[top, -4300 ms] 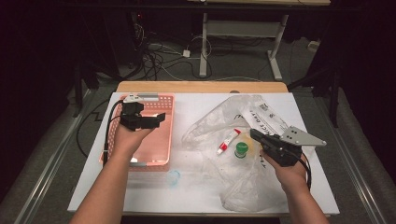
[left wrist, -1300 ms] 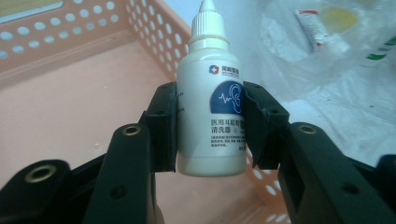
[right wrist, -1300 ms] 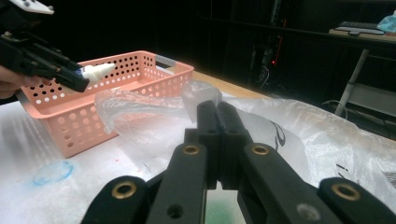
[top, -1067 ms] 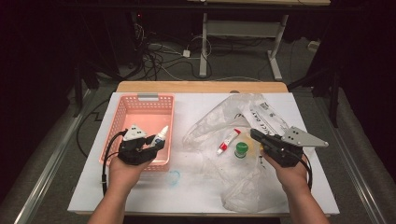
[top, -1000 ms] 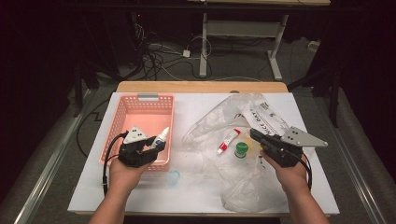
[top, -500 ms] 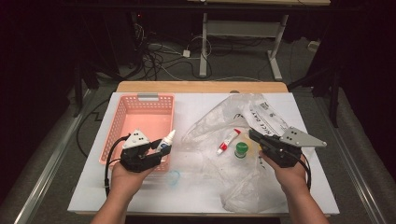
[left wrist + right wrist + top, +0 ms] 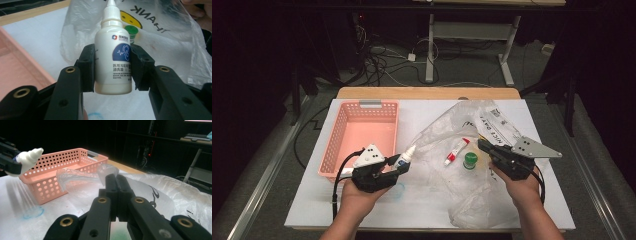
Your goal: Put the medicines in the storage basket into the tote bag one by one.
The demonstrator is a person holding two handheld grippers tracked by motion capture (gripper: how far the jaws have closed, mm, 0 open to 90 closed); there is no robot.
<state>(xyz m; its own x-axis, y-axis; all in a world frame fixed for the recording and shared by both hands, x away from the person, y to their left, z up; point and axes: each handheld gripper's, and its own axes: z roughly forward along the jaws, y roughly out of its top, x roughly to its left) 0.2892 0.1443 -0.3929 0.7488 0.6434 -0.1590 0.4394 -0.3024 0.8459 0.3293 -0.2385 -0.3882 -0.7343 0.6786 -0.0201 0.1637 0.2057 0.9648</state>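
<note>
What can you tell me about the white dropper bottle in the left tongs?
The small white plastic dropper bottle has a ribbed white screw cap ending in a pointed nozzle, and a label with a blue panel showing an ear symbol above printed Chinese text. The left tongs are shut on its lower body, one black jaw pressing each side, so it hangs clear of the white table. In the high view it points nozzle-first toward the clear plastic bag, just off the pink basket's near right corner.

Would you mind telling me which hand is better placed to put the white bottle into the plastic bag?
Left: its gripper already clamps the white bottle, nozzle toward the plastic bag. The right gripper pinches the bag's edge.
</note>
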